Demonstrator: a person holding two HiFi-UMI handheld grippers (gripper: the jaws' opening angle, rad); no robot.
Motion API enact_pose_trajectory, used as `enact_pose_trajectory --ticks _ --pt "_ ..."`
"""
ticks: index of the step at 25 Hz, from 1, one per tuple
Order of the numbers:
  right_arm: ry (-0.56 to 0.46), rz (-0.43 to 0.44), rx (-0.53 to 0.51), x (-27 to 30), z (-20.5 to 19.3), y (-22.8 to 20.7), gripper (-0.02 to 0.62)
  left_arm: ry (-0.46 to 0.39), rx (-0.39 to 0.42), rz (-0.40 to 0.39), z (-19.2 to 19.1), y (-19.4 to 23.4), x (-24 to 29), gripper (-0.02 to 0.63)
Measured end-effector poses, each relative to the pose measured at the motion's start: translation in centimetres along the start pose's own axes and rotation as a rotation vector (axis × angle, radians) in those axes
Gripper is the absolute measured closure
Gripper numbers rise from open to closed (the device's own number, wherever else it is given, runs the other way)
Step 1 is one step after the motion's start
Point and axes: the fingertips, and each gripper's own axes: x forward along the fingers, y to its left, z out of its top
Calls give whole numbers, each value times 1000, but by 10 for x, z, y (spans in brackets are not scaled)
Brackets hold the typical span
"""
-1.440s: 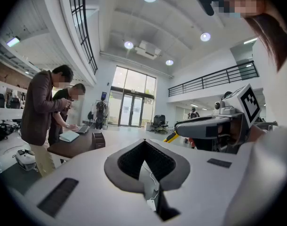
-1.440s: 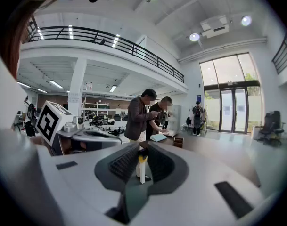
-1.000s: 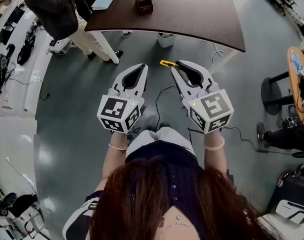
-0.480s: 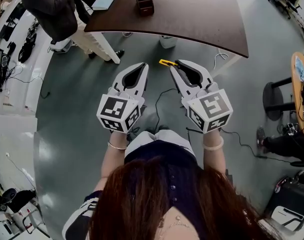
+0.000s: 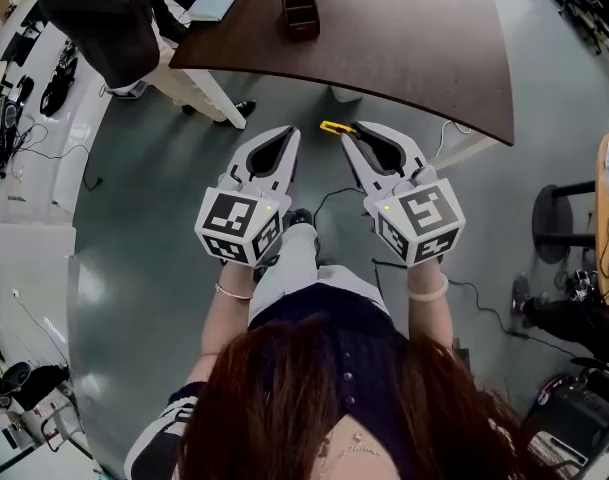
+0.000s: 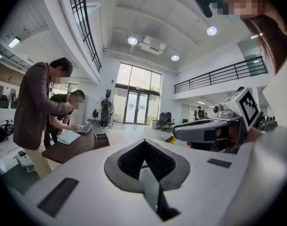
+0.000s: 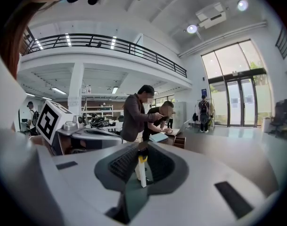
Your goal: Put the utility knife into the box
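My right gripper (image 5: 350, 128) is shut on a yellow utility knife (image 5: 334, 127), whose end sticks out to the left of the jaw tips. In the right gripper view the knife (image 7: 142, 166) stands upright between the pads of that gripper (image 7: 143, 149). My left gripper (image 5: 285, 134) is held level beside it, shut with nothing in it; in its own view the left gripper (image 6: 144, 143) shows pads pressed together. A small dark brown box (image 5: 300, 10) with compartments stands on the dark table (image 5: 404, 38) ahead, also seen as the box (image 6: 100, 139) and the box (image 7: 179, 141).
Two people (image 7: 138, 112) lean over a laptop at the table's far left end, one a person in a brown jacket (image 5: 99, 8). A cable (image 5: 329, 200) lies on the grey floor. Stools and gear (image 5: 574, 258) stand at the right. A white table leg (image 5: 209, 93) is ahead left.
The table and box have drawn closer and lower in the head view. A leg has stepped forward under the grippers. Both grippers keep their pose, the knife still held.
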Motion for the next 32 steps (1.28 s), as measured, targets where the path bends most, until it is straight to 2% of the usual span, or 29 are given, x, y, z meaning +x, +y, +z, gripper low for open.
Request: enact_pose_trajectory --ticks 12,19,28,32 --pt "31 -28 5 131 27 -90 529 23 23 -49 32 102 121 612" --pt "51 -32 13 188 37 -138 529 41 4 -53 41 149 184 612" --pt "55 41 15 246 43 -223 530 22 -32 18 56 184 269 612" --pt "56 56 20 274 45 -251 529 40 -55 56 49 207 297 612"
